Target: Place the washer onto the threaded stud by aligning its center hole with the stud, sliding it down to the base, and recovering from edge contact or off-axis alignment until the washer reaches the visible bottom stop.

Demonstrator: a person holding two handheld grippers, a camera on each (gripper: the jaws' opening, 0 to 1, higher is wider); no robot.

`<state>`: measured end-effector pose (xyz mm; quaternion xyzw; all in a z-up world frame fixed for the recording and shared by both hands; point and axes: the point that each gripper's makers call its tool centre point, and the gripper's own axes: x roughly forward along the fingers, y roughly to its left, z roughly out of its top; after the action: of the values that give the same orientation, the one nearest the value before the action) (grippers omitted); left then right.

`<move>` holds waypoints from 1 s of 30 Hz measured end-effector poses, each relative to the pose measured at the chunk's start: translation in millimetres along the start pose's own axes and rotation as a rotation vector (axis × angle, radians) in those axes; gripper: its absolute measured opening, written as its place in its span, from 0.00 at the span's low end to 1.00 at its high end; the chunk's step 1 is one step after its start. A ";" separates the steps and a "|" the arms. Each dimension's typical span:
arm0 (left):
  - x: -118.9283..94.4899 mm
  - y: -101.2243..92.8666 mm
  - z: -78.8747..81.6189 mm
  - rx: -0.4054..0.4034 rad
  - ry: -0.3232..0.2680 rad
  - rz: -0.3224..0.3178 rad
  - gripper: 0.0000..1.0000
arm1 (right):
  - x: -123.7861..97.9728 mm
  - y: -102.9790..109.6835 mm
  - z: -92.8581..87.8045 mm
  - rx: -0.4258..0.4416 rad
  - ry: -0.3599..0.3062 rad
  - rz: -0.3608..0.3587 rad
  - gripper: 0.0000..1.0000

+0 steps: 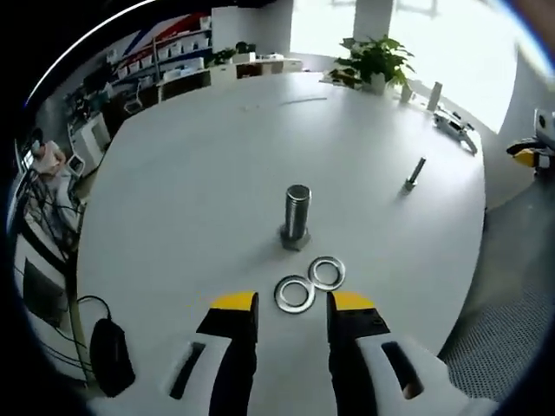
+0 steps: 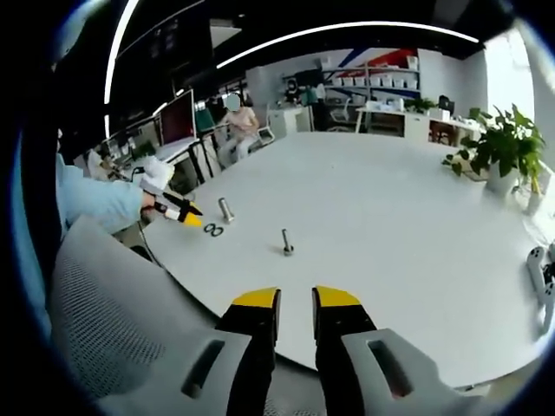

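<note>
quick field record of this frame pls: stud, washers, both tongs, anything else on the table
stud: large threaded stud upright on the white table, nothing on it
washers: two washers flat, side by side, touching, between the stud and left tongs
left tongs: open, empty, just short of the washers
right tongs: open, empty, at the table edge, far from the stud
other: smaller bolt apart; potted plant at far edge

Two washers (image 1: 310,284) before stud (image 1: 297,217), on table (image 1: 199,173).
</note>
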<state>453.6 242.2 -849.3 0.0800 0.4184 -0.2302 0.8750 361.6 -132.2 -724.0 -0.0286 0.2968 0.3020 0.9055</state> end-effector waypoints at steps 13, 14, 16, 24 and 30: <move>11.8 0.6 -5.0 -0.019 0.062 0.000 0.19 | -1.2 -0.5 0.3 0.017 -0.008 -0.001 0.16; 12.0 0.5 -5.3 -0.024 0.062 0.000 0.19 | -1.2 -0.5 0.3 0.016 -0.008 -0.001 0.16; 12.7 -1.0 -6.0 -0.028 0.067 0.005 0.19 | -1.3 -0.7 0.7 0.019 -0.011 -0.002 0.16; 15.2 -9.3 -5.2 0.072 0.070 0.043 0.14 | -1.0 -0.8 0.4 0.021 -0.007 -0.003 0.16; 15.5 -15.2 -2.4 0.176 0.064 0.020 0.06 | -0.8 -1.2 0.1 0.022 -0.004 -0.005 0.16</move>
<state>453.3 224.4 -861.9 0.1679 0.4236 -0.2546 0.8529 361.8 -133.6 -723.6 -0.0187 0.2980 0.2964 0.9072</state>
